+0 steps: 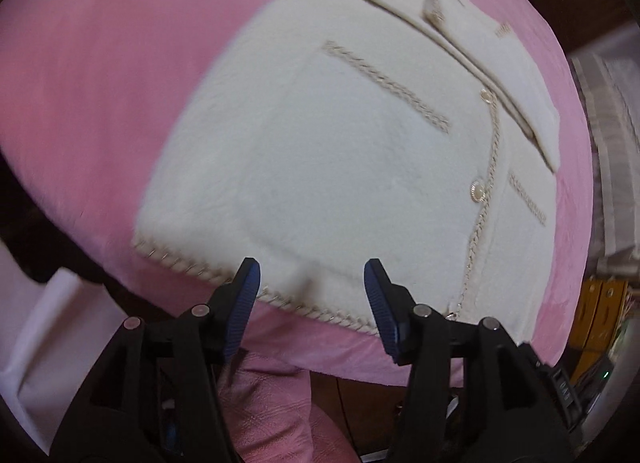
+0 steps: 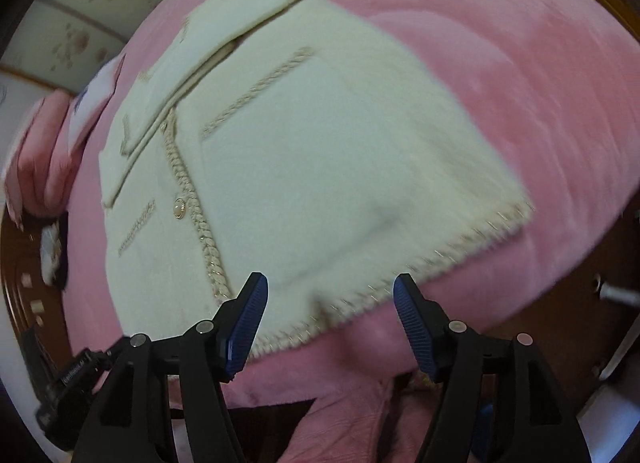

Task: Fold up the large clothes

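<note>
A cream fuzzy jacket with braided gold trim and pearl buttons lies flat on a pink blanket, its sleeves folded in over the front. It also shows in the right wrist view. My left gripper is open and empty, its blue-padded fingers just above the jacket's near hem. My right gripper is open and empty, hovering over the near hem to the right of the button line.
The pink blanket covers a raised surface whose near edge drops off below the hem. Pink pillows lie at the left. Wooden furniture and striped fabric stand at the right.
</note>
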`<act>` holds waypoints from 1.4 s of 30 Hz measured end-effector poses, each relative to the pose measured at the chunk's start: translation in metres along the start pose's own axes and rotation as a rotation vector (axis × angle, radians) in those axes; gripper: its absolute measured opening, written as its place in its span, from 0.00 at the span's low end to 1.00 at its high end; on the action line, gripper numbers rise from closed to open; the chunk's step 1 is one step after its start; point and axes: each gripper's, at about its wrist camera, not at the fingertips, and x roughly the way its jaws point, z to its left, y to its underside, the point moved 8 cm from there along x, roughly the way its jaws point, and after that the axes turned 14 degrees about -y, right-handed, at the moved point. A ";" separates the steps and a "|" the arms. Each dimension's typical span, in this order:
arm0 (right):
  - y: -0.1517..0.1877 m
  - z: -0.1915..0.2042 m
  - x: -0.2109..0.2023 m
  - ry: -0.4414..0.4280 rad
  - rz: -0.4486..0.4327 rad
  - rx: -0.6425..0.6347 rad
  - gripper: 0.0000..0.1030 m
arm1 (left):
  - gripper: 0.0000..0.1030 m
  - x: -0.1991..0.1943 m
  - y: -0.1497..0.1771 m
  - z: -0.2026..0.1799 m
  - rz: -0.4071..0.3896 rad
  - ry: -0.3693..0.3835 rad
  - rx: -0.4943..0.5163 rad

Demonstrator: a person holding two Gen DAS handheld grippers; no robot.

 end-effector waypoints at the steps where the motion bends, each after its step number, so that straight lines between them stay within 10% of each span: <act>1: 0.004 -0.008 -0.005 -0.005 -0.007 0.023 0.65 | 0.50 0.000 -0.001 0.011 0.000 -0.001 -0.022; 12: 0.006 -0.089 -0.032 -0.074 -0.111 0.102 0.64 | 0.64 0.053 0.021 0.082 0.008 -0.091 -0.132; 25: -0.021 -0.101 -0.011 -0.134 -0.227 0.049 0.60 | 0.66 0.082 0.000 0.099 -0.052 0.132 -0.386; 32: -0.055 -0.083 -0.005 -0.222 -0.241 0.011 0.23 | 0.66 0.067 -0.013 0.112 -0.209 0.217 -0.419; 36: -0.062 -0.067 -0.010 -0.230 -0.241 -0.015 0.20 | 0.36 0.043 -0.027 0.117 -0.331 0.251 -0.384; 42: -0.055 -0.062 -0.031 -0.274 -0.247 0.030 0.14 | 0.16 0.032 -0.049 0.104 -0.318 0.247 -0.300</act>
